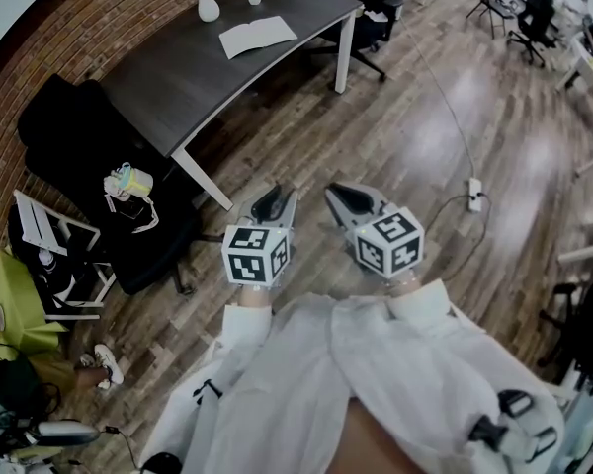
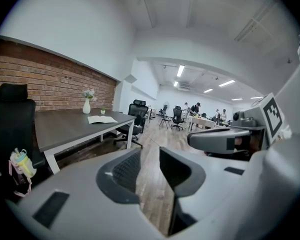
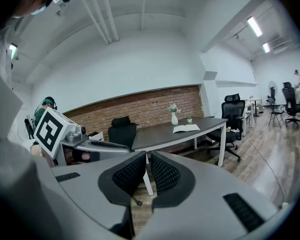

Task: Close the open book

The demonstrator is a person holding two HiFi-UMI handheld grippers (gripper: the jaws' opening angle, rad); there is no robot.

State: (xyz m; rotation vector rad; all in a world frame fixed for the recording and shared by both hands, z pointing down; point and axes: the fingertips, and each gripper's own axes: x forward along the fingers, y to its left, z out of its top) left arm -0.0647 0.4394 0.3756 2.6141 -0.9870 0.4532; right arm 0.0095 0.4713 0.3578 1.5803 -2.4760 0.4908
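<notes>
So far I judge this as the approach: the open book point(image 1: 258, 36) lies flat on the dark desk point(image 1: 168, 87) near the white vase point(image 1: 208, 6), well apart from my 2 grippers. The left gripper point(image 1: 274, 203) has its jaws apart and empty, probably readied for the cover. The right gripper point(image 1: 351, 200) has its jaws together, empty.

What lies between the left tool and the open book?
Head view: only wooden floor, then bare dark desk top, between the left tool and the open book.

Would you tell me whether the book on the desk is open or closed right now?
Open: the book lies spread flat, pale pages up, on the desk.
</notes>
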